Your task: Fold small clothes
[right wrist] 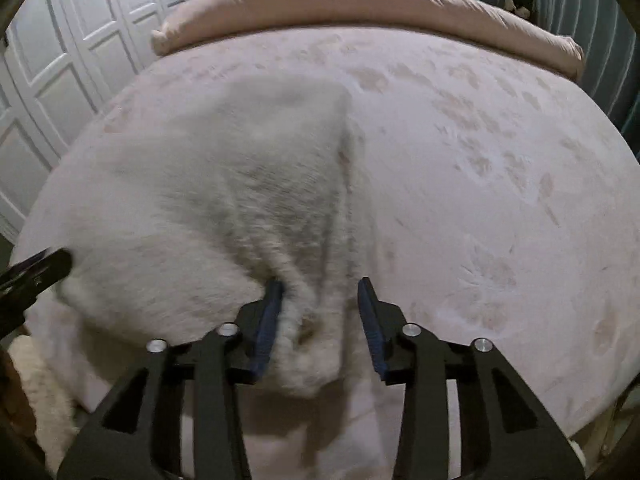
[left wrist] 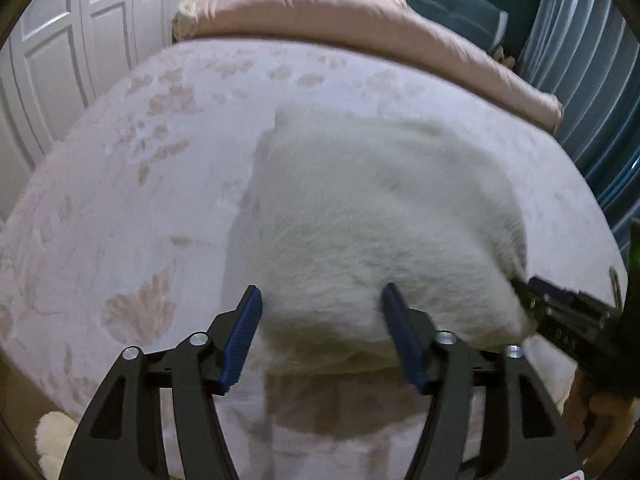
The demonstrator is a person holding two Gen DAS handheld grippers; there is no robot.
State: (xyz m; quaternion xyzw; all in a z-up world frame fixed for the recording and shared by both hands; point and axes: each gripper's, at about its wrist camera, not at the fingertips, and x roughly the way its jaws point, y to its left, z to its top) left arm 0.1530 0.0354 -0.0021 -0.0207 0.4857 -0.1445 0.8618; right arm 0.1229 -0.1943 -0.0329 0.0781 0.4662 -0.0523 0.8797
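Garment: a white fluffy garment (left wrist: 372,216) lies on the bed (left wrist: 120,184), its near edge at the bed's front; blur hides its shape and any sleeves or collar.
Left gripper (left wrist: 322,308): jaws apart, the garment's near edge between the blue pads (left wrist: 242,340), neither pad seen pressing on it.
Right gripper (right wrist: 320,300): jaws apart around a hanging fold of the garment; the left pad (right wrist: 268,328) touches the pile, the other stands clear.
Right gripper in left view (left wrist: 560,312): only its black tip shows at the garment's right edge; its jaws cannot be made out there.
Left gripper in right view (right wrist: 36,272): a blurred black tip at the frame's left, cut off.
Quilt (right wrist: 360,4): pink, rolled along the bed's far side.
Bed front: falls out of view behind the grippers.
Doors (right wrist: 80,48): white panelled, at left, partly cropped.
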